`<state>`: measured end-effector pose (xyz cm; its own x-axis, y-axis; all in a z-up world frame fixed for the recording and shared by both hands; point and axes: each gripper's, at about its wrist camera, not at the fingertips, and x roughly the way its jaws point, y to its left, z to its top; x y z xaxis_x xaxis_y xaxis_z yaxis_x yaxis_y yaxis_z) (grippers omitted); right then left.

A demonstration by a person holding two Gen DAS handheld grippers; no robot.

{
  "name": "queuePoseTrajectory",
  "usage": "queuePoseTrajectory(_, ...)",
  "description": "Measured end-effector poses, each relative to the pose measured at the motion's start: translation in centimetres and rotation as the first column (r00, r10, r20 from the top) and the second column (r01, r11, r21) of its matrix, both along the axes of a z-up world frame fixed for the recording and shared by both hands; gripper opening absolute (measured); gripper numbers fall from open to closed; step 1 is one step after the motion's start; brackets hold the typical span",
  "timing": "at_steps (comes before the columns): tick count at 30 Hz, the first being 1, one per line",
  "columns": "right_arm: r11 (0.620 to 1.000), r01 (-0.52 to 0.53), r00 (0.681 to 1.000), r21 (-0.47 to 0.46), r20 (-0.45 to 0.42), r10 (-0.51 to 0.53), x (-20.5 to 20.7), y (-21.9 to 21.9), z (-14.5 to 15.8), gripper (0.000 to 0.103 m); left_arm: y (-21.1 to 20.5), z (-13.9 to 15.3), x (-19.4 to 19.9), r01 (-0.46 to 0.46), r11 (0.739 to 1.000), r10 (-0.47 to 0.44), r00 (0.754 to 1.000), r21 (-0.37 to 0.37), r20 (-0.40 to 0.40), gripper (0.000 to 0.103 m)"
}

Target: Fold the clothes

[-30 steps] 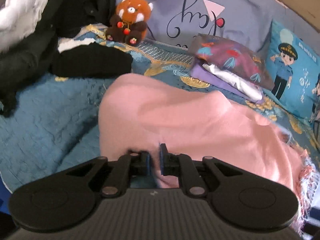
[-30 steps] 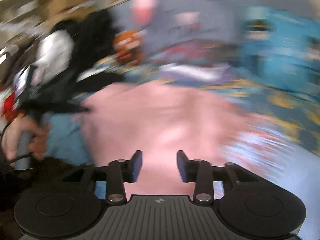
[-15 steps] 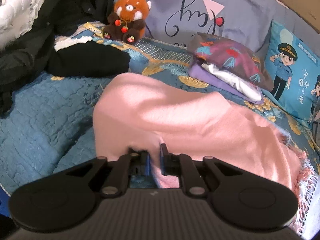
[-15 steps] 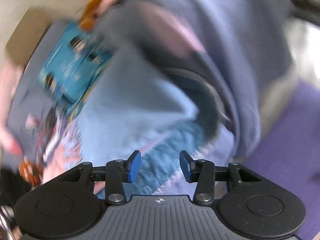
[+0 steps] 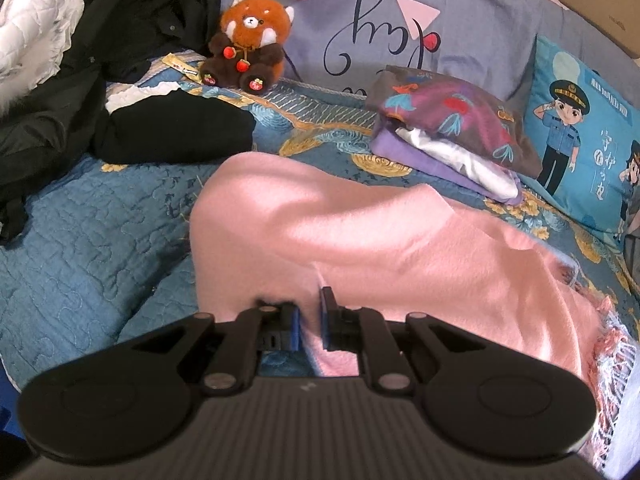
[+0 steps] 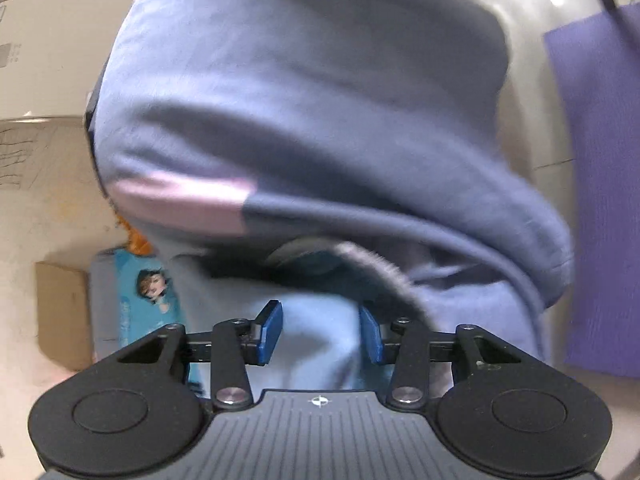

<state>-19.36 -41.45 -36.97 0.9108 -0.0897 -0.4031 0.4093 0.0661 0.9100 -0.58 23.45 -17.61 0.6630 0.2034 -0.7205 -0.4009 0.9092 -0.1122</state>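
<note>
A pink fringed garment (image 5: 360, 240) lies spread over the blue quilted bedspread (image 5: 88, 232) in the left wrist view. My left gripper (image 5: 309, 320) is shut on the garment's near edge, with a fold of pink cloth pinched between the blue pads. In the right wrist view my right gripper (image 6: 320, 334) stands open, rolled to one side. It faces a bulky grey-blue fabric mass (image 6: 320, 120). Light blue cloth (image 6: 320, 344) shows between its fingers; I cannot tell whether it touches them. The pink garment is out of the right view.
A folded stack of purple, white and patterned clothes (image 5: 452, 136) sits behind the pink garment. Black clothes (image 5: 172, 128) and a red panda plush (image 5: 250, 44) lie at the back left. Pillows (image 5: 580, 128) line the back. A purple sheet (image 6: 600, 160) and cardboard box (image 6: 60, 312) flank the right gripper.
My right gripper has swung away from the pink garment and rolled over; it now faces grey-blue fabric. The left gripper keeps its hold on the pink edge and has barely moved.
</note>
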Motion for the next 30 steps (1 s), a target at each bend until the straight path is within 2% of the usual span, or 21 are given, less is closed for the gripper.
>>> queuePoseTrajectory(2,0.998,-0.033,0.999,-0.046,-0.003,0.033,0.8,0.5,0.3,0.042,-0.1,-0.1,0.0,0.001,1.000,-0.001,1.000,0.003,-0.003,0.011)
queuePoseTrajectory(3,0.997,-0.045,0.999,-0.069,-0.012,0.045,1.1,0.8,0.5,0.036,-0.1,-0.1,0.0,0.001,1.000,-0.001,1.000,0.003,-0.005,0.011)
queuePoseTrajectory(4,0.995,-0.056,0.998,-0.088,-0.025,0.054,1.3,0.9,0.7,0.021,-0.1,-0.1,0.0,0.001,1.000,-0.001,1.000,0.002,-0.005,0.011)
queuePoseTrajectory(5,0.992,-0.069,0.997,-0.102,-0.037,0.065,1.4,1.0,1.0,0.012,-0.1,-0.2,0.0,0.003,1.000,-0.003,1.000,0.002,-0.006,0.011)
queuePoseTrajectory(6,0.990,-0.081,0.996,-0.115,-0.045,0.076,1.4,1.0,1.4,0.009,-0.1,-0.2,-0.1,0.004,1.000,-0.004,1.000,0.000,-0.005,0.011)
queuePoseTrajectory(9,0.980,-0.113,0.993,-0.162,-0.049,0.106,1.0,1.0,3.9,0.008,0.1,-0.1,-0.2,0.008,1.000,-0.008,1.000,-0.008,-0.003,0.012)
queuePoseTrajectory(12,0.961,-0.155,0.988,-0.230,-0.038,0.150,1.5,0.9,8.0,0.007,0.2,0.1,-0.3,0.013,1.000,-0.013,1.000,-0.015,-0.005,0.012)
queuePoseTrajectory(17,0.886,-0.254,0.961,-0.388,-0.001,0.275,6.5,3.2,15.5,0.007,0.1,1.1,-1.0,0.052,0.998,-0.053,0.998,-0.020,-0.018,0.015)
queuePoseTrajectory(20,0.838,-0.310,0.936,-0.449,0.010,0.352,9.7,6.1,18.5,0.007,0.5,2.6,-2.4,0.131,0.991,-0.132,0.991,-0.025,-0.029,0.019)
queuePoseTrajectory(22,0.835,-0.328,0.925,-0.443,0.030,0.379,10.8,7.2,19.4,0.007,0.6,3.7,-3.9,0.229,0.973,-0.230,0.973,-0.021,-0.036,0.020)
queuePoseTrajectory(24,0.836,-0.331,0.922,-0.436,0.039,0.386,10.8,8.1,19.7,0.007,0.3,4.8,-5.8,0.314,0.948,-0.313,0.949,0.042,-0.037,0.021)
queuePoseTrajectory(27,0.834,-0.337,0.920,-0.437,0.035,0.390,9.7,8.7,19.6,0.007,-0.4,6.4,-7.3,0.387,0.921,-0.388,0.922,0.042,0.000,0.021)
queuePoseTrajectory(28,0.836,-0.336,0.921,-0.434,0.033,0.387,9.3,8.8,19.6,0.007,-1.2,6.8,-7.5,0.424,0.905,-0.425,0.905,0.042,0.020,0.021)
queuePoseTrajectory(30,0.839,-0.333,0.924,-0.431,0.028,0.381,9.2,8.8,19.6,0.007,-4.3,7.1,-7.3,0.533,0.843,-0.537,0.841,0.073,0.056,0.021)
